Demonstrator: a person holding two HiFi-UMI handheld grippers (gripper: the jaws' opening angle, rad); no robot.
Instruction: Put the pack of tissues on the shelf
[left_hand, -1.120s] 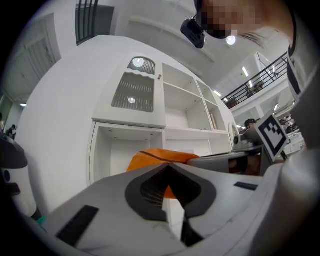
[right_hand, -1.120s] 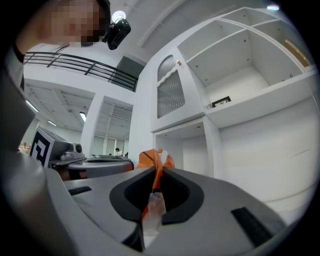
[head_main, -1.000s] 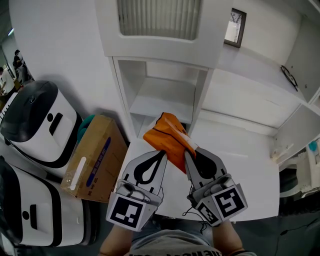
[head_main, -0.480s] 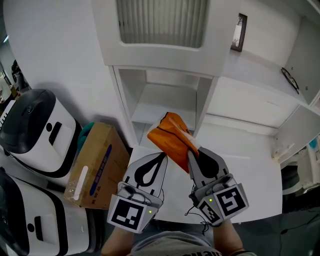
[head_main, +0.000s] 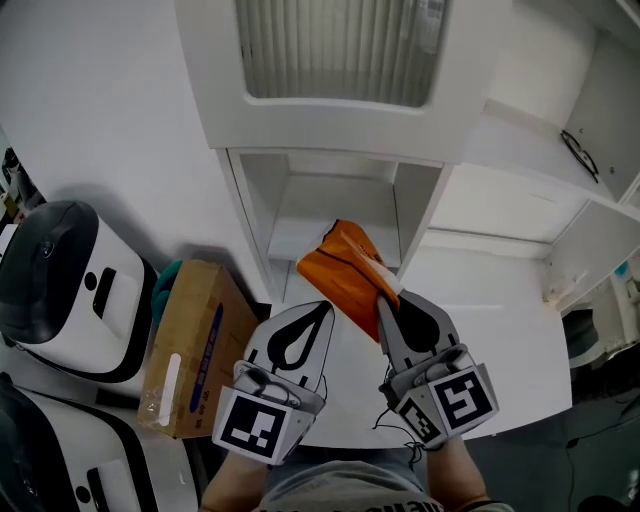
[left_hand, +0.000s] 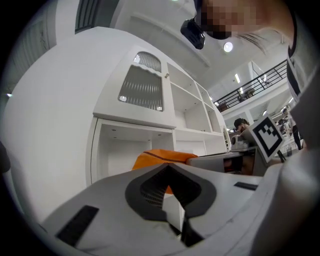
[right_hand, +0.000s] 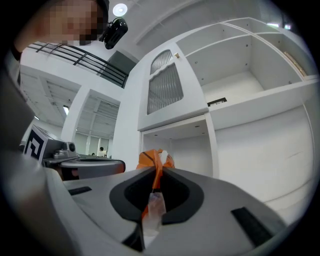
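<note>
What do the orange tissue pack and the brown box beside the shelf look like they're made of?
The tissue pack looks like thin plastic film, probably glossy: it creases softly and ends in a clear sealed edge. The brown box appears to be matte cardboard, with a pale tape strip and blue print on its side.

No text is legible: the blue print on the cardboard box is too blurred.

One orange plastic pack of tissues, two grey two-jaw grippers, left gripper and right gripper, one brown cardboard box, two white-and-black rounded machines, upper machine and lower machine, one white shelf unit, one grey ribbed panel
</note>
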